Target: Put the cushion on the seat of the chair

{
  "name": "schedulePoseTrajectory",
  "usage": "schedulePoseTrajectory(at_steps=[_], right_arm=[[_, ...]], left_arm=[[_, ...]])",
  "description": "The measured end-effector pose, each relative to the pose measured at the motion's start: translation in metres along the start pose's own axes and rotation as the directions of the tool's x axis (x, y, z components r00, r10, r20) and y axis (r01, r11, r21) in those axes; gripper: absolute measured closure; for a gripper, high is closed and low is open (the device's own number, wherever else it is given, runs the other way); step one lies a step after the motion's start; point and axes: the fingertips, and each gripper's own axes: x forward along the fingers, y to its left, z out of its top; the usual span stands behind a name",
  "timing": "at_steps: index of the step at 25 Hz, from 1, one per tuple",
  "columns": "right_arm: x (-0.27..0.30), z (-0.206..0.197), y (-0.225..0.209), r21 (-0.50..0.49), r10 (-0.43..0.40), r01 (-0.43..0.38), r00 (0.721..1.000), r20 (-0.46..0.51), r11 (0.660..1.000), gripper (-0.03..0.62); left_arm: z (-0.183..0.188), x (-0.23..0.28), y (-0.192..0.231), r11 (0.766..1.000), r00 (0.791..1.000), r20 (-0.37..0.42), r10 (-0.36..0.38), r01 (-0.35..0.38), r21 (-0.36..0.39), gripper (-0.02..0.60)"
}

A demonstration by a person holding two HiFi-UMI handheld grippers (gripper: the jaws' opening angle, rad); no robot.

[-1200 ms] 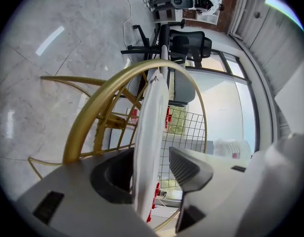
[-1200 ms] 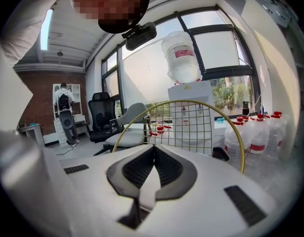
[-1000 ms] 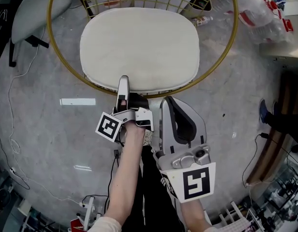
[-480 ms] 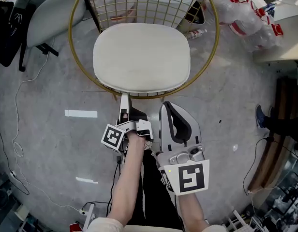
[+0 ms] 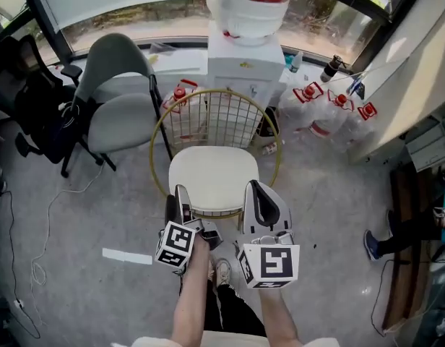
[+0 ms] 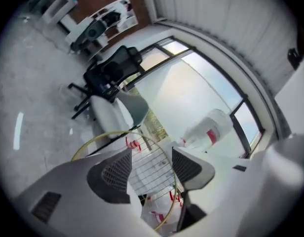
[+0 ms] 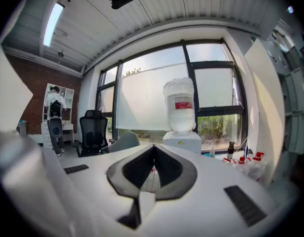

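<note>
A white cushion (image 5: 214, 178) lies flat on the seat of the round gold wire chair (image 5: 159, 139), below both grippers. My left gripper (image 5: 179, 196) hangs over the chair's front edge, open with nothing between its pads. In the left gripper view the chair's gold rim (image 6: 100, 137) and wire back show through the gap of that gripper (image 6: 152, 158). My right gripper (image 5: 254, 188) is beside it, also over the front edge. Its own view shows this gripper (image 7: 153, 148) shut, tips meeting, with nothing held. Neither gripper touches the cushion.
A water dispenser (image 5: 244, 56) with a big bottle stands behind the chair. A grey chair (image 5: 118, 92) and a black office chair (image 5: 42, 114) are at the left. Bottle packs (image 5: 331, 110) lie at the right. A white strip (image 5: 127, 256) and a cable (image 5: 42, 266) lie on the floor.
Both grippers have risen well above the chair and the head view has pulled up and back. The left gripper has rolled. The cushion stays on the seat.
</note>
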Motion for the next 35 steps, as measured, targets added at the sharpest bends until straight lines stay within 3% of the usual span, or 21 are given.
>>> schedulePoseTrajectory(at_steps=[3,5,7,9,13,14,16,20,24,28,35], right_arm=[[-0.011,0.061,-0.002,0.012,-0.032,0.031,0.996,0.079,0.999,0.577],[-0.019,0.101,-0.001,0.003,-0.039,0.039,0.989,0.142,0.999,0.577],[-0.028,0.136,0.003,-0.003,-0.038,0.04,0.979,0.199,0.999,0.577],[-0.036,0.167,0.009,-0.009,-0.031,0.034,0.968,0.25,0.999,0.577],[-0.055,0.215,0.027,-0.058,0.01,0.01,0.943,0.334,0.998,0.577],[-0.06,0.223,0.031,-0.067,0.019,0.005,0.936,0.351,0.998,0.577],[-0.073,0.236,0.037,-0.08,0.033,-0.002,0.924,0.381,0.997,0.577],[-0.098,0.251,0.048,-0.117,0.06,-0.012,0.908,0.415,0.993,0.577],[-0.115,0.247,0.059,-0.133,0.086,-0.033,0.905,0.418,0.991,0.577],[-0.122,0.232,0.059,-0.133,0.109,-0.06,0.911,0.397,0.989,0.577],[-0.125,0.229,0.055,-0.127,0.103,-0.055,0.909,0.404,0.99,0.577]], left_arm=[[0.07,-0.019,-0.084,0.973,0.989,0.097,-0.109,0.086,0.214,0.333],[0.11,-0.036,-0.143,0.918,0.968,0.145,-0.206,0.14,0.371,0.333],[0.146,-0.059,-0.202,0.837,0.931,0.193,-0.311,0.172,0.52,0.334],[0.176,-0.087,-0.256,0.743,0.876,0.229,-0.425,0.192,0.641,0.336],[0.209,-0.145,-0.336,0.556,0.77,0.245,-0.59,0.167,0.814,0.354],[0.213,-0.158,-0.348,0.517,0.751,0.244,-0.614,0.149,0.843,0.366],[0.218,-0.181,-0.365,0.47,0.728,0.237,-0.644,0.132,0.873,0.406],[0.214,-0.213,-0.387,0.444,0.74,0.175,-0.65,0.183,0.877,0.511],[0.205,-0.227,-0.39,0.391,0.752,0.135,-0.646,0.174,0.904,0.568],[0.191,-0.229,-0.385,0.402,0.757,0.115,-0.644,0.207,0.892,0.569],[0.173,-0.227,-0.388,0.389,0.749,0.082,-0.658,0.244,0.889,0.569]])
